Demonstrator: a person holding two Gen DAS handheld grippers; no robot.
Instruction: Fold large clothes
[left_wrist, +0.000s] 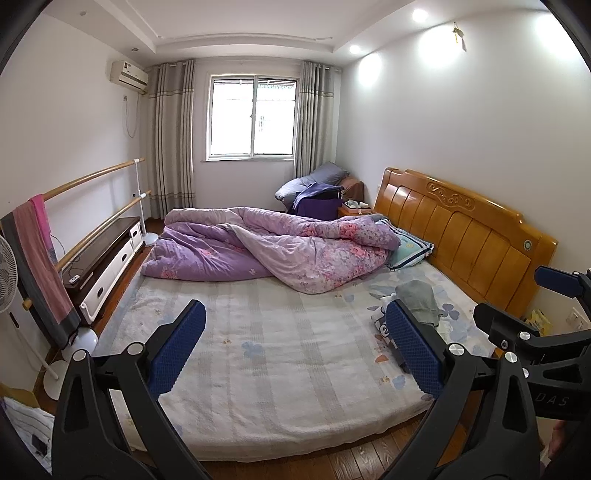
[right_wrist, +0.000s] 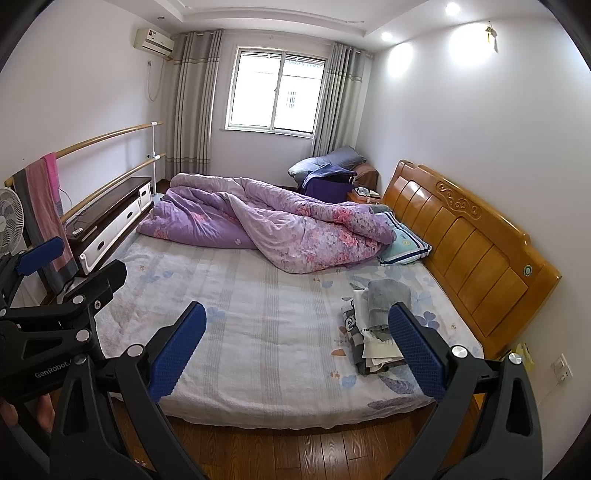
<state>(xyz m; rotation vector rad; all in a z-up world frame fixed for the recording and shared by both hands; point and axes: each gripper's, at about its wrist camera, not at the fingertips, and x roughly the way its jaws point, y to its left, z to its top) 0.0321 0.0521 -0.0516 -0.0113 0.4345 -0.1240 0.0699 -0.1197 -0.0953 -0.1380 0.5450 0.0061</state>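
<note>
Both tongs hang open and empty above the near edge of a bed (left_wrist: 280, 369), held side by side over the wooden floor (right_wrist: 295, 454). The left tongs (left_wrist: 295, 339) spread their blue pads (left_wrist: 177, 347) wide, nothing between them; the right tongs (right_wrist: 295, 339) stand equally wide apart and grip nothing. In the left wrist view, the right tongs' black frame juts in at 3 o'clock; in the right wrist view, the left tongs (right_wrist: 55, 269) intrude at 9 o'clock.

The clothes to be folded lie in a small pile (right_wrist: 376, 328) on the pale flowered sheet, at about 3 o'clock from the bed's centre, near the wooden headboard (right_wrist: 469, 251). A grey garment (right_wrist: 388, 299) sits on top of the pile, with white and patterned pieces beneath it. From the right wrist view the pile shows just beside the right-hand pad, partly hidden by it.

A rumpled purple floral quilt (left_wrist: 266, 243) is heaped across the far half of the bed, at 12 o'clock, touching a striped pillow (left_wrist: 410, 251) by the headboard. A curtained window (left_wrist: 253, 112) lights the far wall.
</note>
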